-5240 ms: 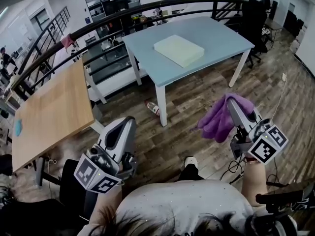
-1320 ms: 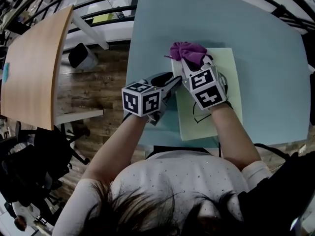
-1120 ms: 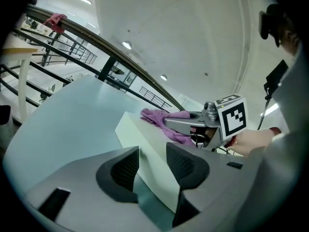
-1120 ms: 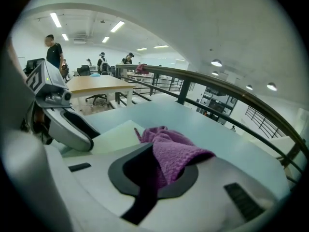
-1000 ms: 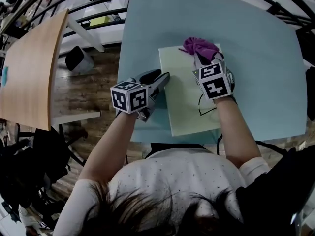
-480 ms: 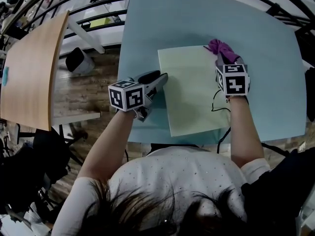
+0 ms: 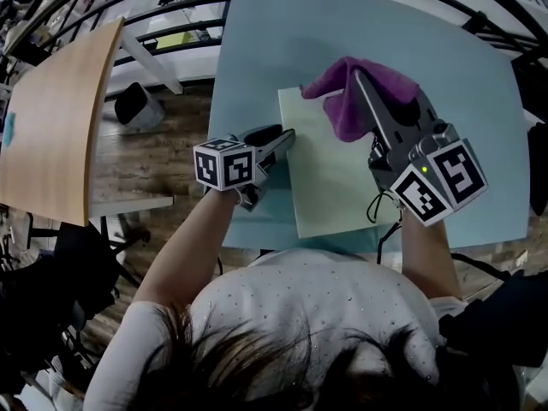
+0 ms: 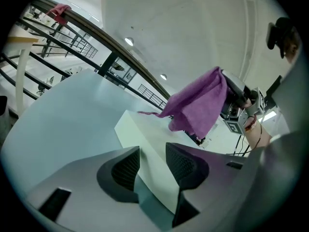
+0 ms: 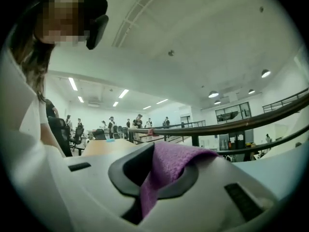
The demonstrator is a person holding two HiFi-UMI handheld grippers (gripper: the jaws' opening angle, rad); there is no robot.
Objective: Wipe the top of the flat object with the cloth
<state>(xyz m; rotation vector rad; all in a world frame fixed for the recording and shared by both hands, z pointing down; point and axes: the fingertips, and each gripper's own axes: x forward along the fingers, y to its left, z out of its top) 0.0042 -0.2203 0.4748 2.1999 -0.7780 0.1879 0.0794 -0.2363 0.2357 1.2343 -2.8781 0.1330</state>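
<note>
View from above of a person at a light blue desk [image 7: 462, 101], with 1 gripper in each hand. A flat, pale green slab [image 7: 330, 187] lies on the desk in front of them, and its top is bare.

The right gripper [image 7: 358, 75] is up in the air above the far part of the slab and points away from the person. Its 2 jaws are closed tight on a purple cloth [image 7: 342, 101]. The cloth is bunched between the pads and hangs down in folds, clear of the slab. In the right gripper view, a strip of cloth fills the gap between the jaws and drapes over the right-hand one.

The left gripper [image 7: 287, 135] is low, at the slab's left edge near its far corner. Its jaws stand well apart and hold nothing. In the left gripper view, the near edge of the slab shows in the gap between the 2 pads. I cannot tell whether either pad touches the slab.

A wooden desk [image 7: 60, 118] stands to the left across a strip of wood floor [image 7: 163, 144]. A dark railing [image 8: 120, 52] runs behind the blue desk.
</note>
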